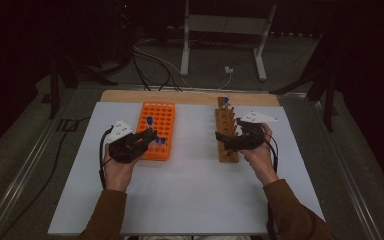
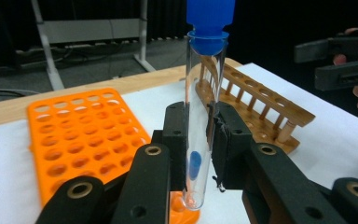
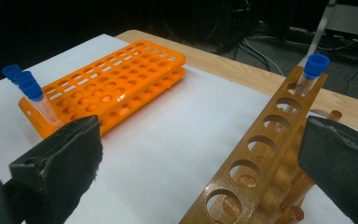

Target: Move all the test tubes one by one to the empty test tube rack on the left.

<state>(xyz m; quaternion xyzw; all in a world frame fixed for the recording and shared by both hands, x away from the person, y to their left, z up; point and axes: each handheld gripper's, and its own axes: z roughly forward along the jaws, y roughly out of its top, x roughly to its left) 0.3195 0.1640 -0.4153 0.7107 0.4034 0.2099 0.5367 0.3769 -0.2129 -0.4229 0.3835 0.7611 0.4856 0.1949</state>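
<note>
From the high view, a white table (image 1: 190, 200) stood in a dark room with cables on the floor beyond. The left claw (image 1: 147, 136) hovered over the near edge of the orange rack (image 1: 156, 131); the right claw (image 1: 225, 140) sat at the wooden rack (image 1: 226, 131).

In the left gripper view, the left claw (image 2: 199, 140) was clamped on an upright, blue-capped tube (image 2: 204, 107).

In the right gripper view, the right claw (image 3: 200, 163) gaped wide, holding nothing, the wooden rack (image 3: 261, 154) between its jaws.
</note>
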